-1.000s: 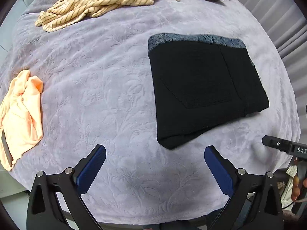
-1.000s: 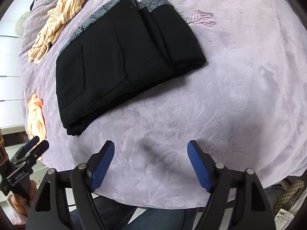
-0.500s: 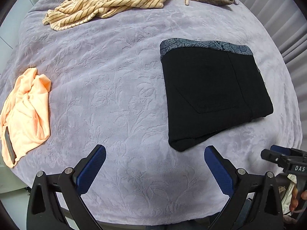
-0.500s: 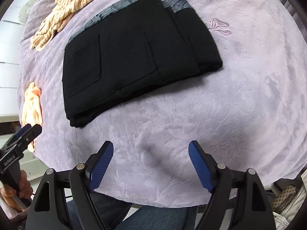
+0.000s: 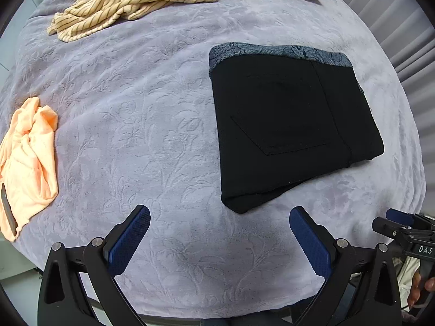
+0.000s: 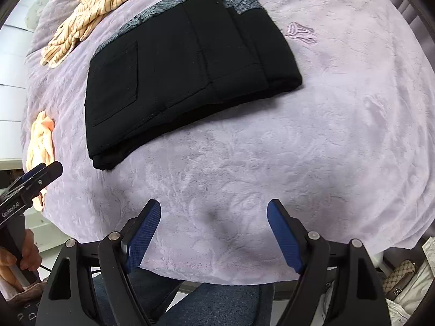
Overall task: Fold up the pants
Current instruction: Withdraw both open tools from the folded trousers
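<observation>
The black pants (image 5: 291, 125) lie folded into a flat rectangle on the lilac bedspread (image 5: 141, 114), grey patterned waistband at the far edge. They also show in the right wrist view (image 6: 185, 73). My left gripper (image 5: 219, 217) is open and empty, held above the bed's near edge, short of the pants' near corner. My right gripper (image 6: 213, 212) is open and empty, also above the near edge, apart from the pants. Each gripper shows at the side of the other's view: the right one (image 5: 402, 225), the left one (image 6: 38, 174).
A striped beige garment (image 5: 141, 2) lies at the far side of the bed. A crumpled orange garment (image 5: 27, 157) lies at the left edge. Grey curtains (image 5: 407, 27) hang at the right. A patterned bag (image 6: 402, 277) sits on the floor at lower right.
Both grippers have pulled back and risen a little from the bed, so the folded pants sit a bit farther off in both views. The pants have not moved. Both grippers stay open.
</observation>
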### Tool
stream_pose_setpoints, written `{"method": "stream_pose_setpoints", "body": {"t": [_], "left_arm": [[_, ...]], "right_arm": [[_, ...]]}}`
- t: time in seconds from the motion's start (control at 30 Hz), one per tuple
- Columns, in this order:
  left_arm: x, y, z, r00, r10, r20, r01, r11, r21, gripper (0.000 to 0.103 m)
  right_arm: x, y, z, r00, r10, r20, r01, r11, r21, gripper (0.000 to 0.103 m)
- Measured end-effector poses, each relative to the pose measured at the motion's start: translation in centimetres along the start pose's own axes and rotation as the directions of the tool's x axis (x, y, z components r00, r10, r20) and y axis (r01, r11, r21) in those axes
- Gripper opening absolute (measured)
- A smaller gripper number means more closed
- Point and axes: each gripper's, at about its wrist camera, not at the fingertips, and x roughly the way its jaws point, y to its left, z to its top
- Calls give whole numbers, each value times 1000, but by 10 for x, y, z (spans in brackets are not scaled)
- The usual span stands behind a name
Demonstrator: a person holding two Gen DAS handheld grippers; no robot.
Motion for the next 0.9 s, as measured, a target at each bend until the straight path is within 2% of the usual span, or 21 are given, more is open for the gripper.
{"method": "stream_pose_setpoints", "body": {"t": [0.43,0.53,0.67,0.9], "left_arm": [[25,-12,8,998,-4,-59,4,1000,-8,103],[36,-11,11,996,11,-89,-12,1000,-18,103],[38,-9,15,996,12,-86,-15,999,-38,103],[44,-9,25,995,26,-96,-30,999,-43,103]], "right_arm": [[10,-32,-11,998,-3,-55,9,994,110,83],[16,-34,-9,997,1,-76,7,994,108,83],[24,-34,-7,994,-1,-109,10,996,83,83],[17,-43,15,996,-3,-89,10,997,76,83]]}}
